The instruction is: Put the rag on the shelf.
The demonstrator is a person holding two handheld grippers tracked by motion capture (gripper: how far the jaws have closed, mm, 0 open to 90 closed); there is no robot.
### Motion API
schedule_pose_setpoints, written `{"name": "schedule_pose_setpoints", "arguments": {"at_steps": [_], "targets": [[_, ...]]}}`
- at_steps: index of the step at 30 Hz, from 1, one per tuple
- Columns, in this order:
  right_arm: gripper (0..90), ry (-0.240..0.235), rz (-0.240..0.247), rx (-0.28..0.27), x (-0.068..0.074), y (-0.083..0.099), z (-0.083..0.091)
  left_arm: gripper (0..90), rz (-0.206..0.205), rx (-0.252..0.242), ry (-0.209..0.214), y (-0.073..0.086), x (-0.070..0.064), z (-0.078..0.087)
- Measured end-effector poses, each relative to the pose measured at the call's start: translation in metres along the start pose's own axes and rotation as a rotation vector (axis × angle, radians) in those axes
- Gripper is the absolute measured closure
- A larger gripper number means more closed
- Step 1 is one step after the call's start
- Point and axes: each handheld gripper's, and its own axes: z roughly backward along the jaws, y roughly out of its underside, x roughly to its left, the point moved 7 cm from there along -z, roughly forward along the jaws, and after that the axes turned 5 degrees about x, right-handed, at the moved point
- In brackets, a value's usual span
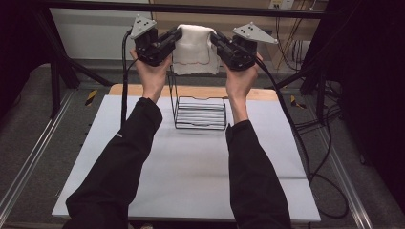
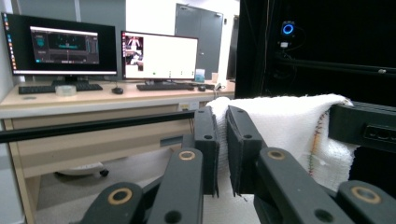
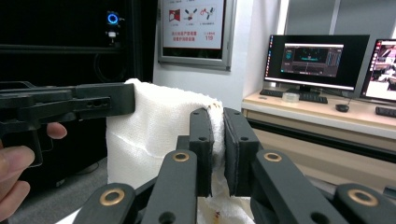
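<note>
Both grippers are up high, above and just behind the wire rack (image 1: 200,113), with a white cloth (image 1: 195,50) stretched between them. The left gripper (image 1: 173,38) has its jaws clamped on the cloth's left top corner, and the right gripper (image 1: 216,40) is clamped on the right top corner. The cloth hangs down from that top edge, its lower edge well above the rack's floor.

From the left gripper (image 2: 222,154) view, the cloth (image 2: 280,121) is squeezed tight between the two black jaws, coloured stitching running down its far side. From the right gripper (image 3: 217,154) view, the same story: cloth (image 3: 159,130) pinched firmly, folds falling below.

This looks like hanging the cloth over the rack, and it seems about midway. To do it well: keep both grips firm and level so the top edge stays taut, bring the pair forward until the cloth's middle sits over the rack's top bar, then lower evenly. If one side dips first, the cloth could slide off to that side. Don't release until it drapes on both sides of the bar. The white table (image 1: 191,176) under the rack gives plenty of room.
</note>
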Motion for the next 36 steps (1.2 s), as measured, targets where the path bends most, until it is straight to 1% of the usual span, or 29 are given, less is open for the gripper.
{"name": "schedule_pose_setpoints", "arguments": {"at_steps": [1, 2, 4, 5, 11, 13, 18, 24, 28, 32, 36], "targets": [[83.0, 0.0, 0.001, 0.003, -0.001, 0.001, -0.001, 82.9, -0.007, 0.006, 0.0, 0.002, 0.001, -0.002], [83.0, 0.001, -0.007, 0.009, -0.002, 0.004, -0.002, 82.9, -0.01, 0.008, -0.001, 0.003, 0.001, -0.003], [82.9, 0.002, -0.002, 0.021, -0.003, 0.007, -0.004, 82.9, -0.019, 0.016, -0.001, 0.007, 0.003, -0.004], [82.9, 0.002, -0.006, 0.023, -0.003, 0.009, -0.005, 82.9, -0.02, 0.021, -0.003, 0.009, 0.003, -0.005], [82.9, 0.007, 0.009, 0.051, -0.004, 0.019, -0.007, 82.9, -0.005, 0.041, 0.001, 0.02, 0.006, -0.011], [82.9, 0.01, 0.012, 0.06, -0.006, 0.023, -0.007, 82.8, -0.01, 0.055, 0.002, 0.024, 0.004, -0.013], [82.8, 0.012, 0.001, 0.08, -0.01, 0.034, -0.005, 82.8, -0.022, 0.071, 0.011, 0.034, 0.001, -0.015], [82.7, -0.002, 0.018, 0.105, -0.008, 0.046, -0.001, 82.7, -0.02, 0.089, 0.024, 0.049, 0.0, -0.009], [82.6, -0.012, 0.026, 0.121, -0.005, 0.054, 0.001, 82.6, -0.027, 0.099, 0.031, 0.056, -0.001, -0.003], [82.5, -0.024, 0.03, 0.131, -0.001, 0.059, 0.004, 82.6, -0.026, 0.106, 0.049, 0.061, -0.003, 0.004], [82.4, -0.039, 0.043, 0.134, 0.002, 0.06, 0.01, 82.3, -0.029, 0.111, 0.065, 0.062, -0.006, 0.01]]}}
